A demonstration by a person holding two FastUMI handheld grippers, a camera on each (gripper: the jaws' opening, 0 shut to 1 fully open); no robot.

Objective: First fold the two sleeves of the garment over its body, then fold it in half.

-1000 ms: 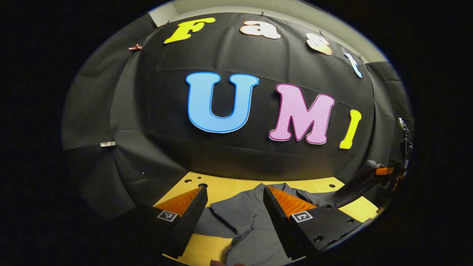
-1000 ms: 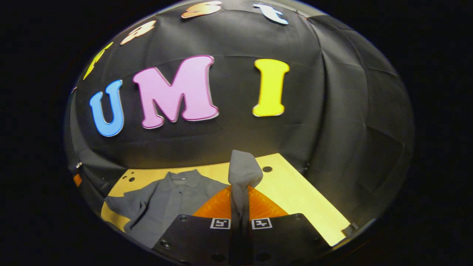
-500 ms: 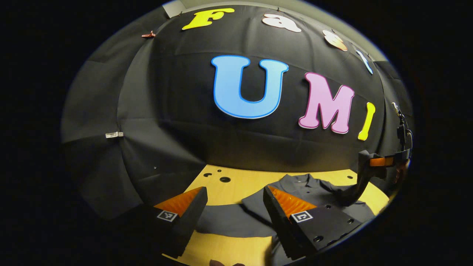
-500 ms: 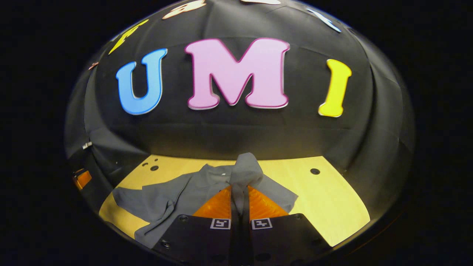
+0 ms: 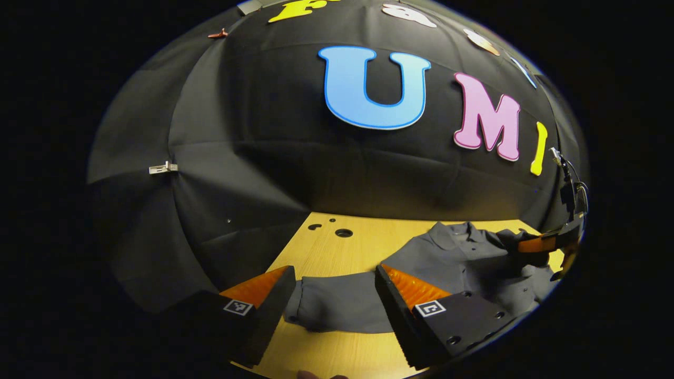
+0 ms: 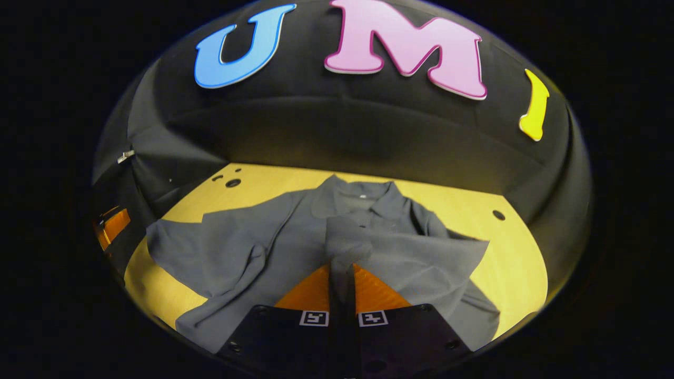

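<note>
Your right gripper is clamped on the right sleeve of the grey shirt, both fingers pinching the cloth and holding it over the shirt's body, just below the collar. The shirt lies spread on the yellow worktop, collar toward the black wall. Your left gripper has its fingers wide apart, hovering with the other sleeve lying flat on the worktop between them. In the left gripper view your right gripper shows at the far right edge, over the shirt.
</note>
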